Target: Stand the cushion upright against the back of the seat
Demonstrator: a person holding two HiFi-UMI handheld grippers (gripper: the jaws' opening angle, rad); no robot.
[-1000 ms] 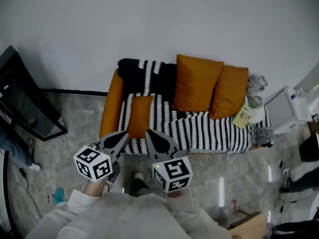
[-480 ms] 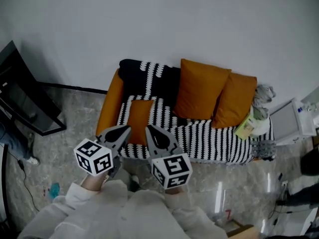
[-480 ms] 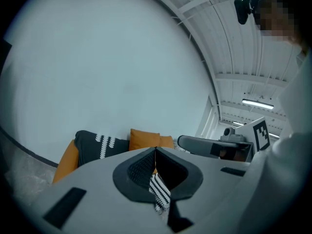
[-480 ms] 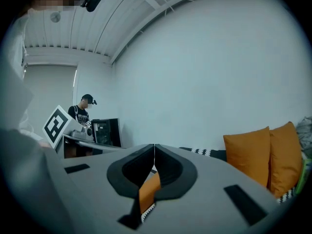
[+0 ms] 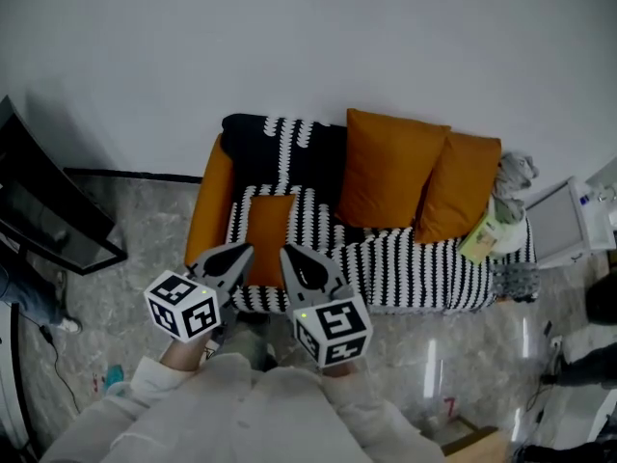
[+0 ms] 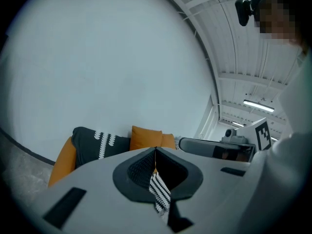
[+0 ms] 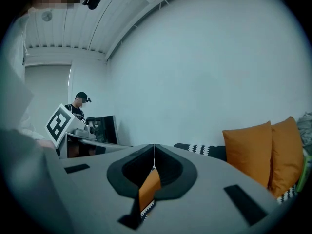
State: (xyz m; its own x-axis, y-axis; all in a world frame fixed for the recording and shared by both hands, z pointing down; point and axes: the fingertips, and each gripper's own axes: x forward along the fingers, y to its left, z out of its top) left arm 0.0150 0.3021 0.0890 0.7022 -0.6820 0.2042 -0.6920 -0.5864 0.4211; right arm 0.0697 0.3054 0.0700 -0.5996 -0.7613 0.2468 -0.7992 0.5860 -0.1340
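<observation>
Hovering at sofa (image 5: 415,273) front edge | left hand-held gripper (image 5: 248,250), right hand-held gripper (image 5: 285,252) clenched | cushion (image 5: 269,223) flat just beyond | floor (image 5: 145,230) open leftward

A cushion (image 5: 270,225) lies flat on the sofa (image 5: 415,268) seat, just ahead of the left gripper (image 5: 234,254) and right gripper (image 5: 294,258). Two more cushions (image 5: 390,181) stand farther ahead, rightward, against the backrest.

Mock living-room corner in a lab: sofa (image 5: 213,210), bare wall (image 5: 289,37), black screen (image 5: 46,222), polished floor (image 5: 145,234).
</observation>
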